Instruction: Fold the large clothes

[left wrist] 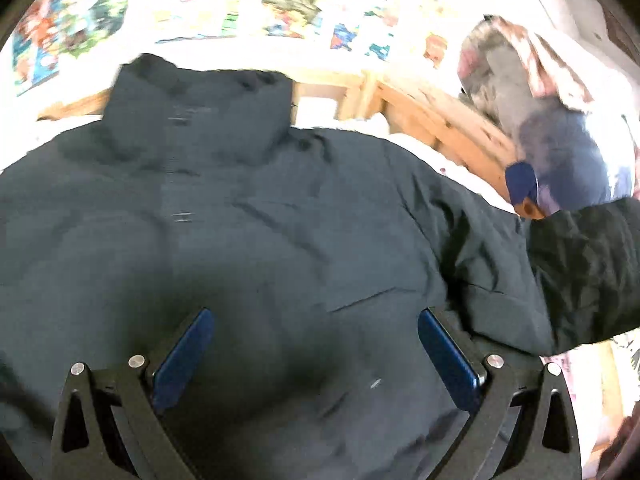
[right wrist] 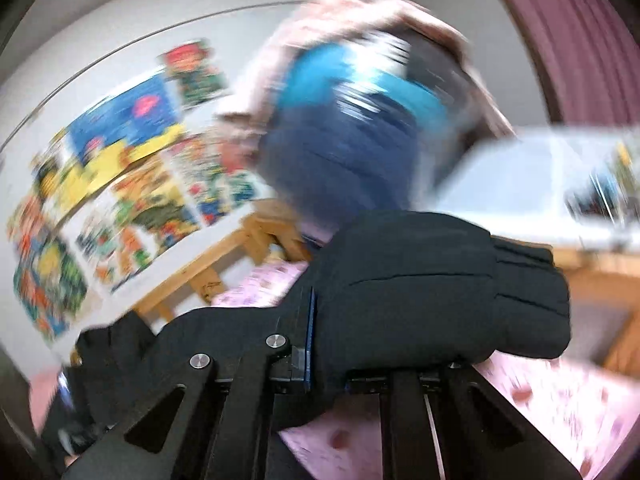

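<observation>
Your dark jacket (left wrist: 248,216) lies on a pink-sheeted, wooden-framed bed (right wrist: 540,400) under wall posters (left wrist: 280,12), collar toward frame top. Your left gripper (left wrist: 316,356) is spread; your right gripper (right wrist: 316,340) pinches its sleeve (right wrist: 420,292).

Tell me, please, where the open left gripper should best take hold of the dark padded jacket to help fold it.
Probably the free sleeve on the side opposite the one the right gripper is shut on. The dark padded jacket lies flat, front up, collar away from the camera. The left gripper hovers open over the chest, where the broad panel offers no edge; I would come in from the outer side and pinch the cuff.
</observation>
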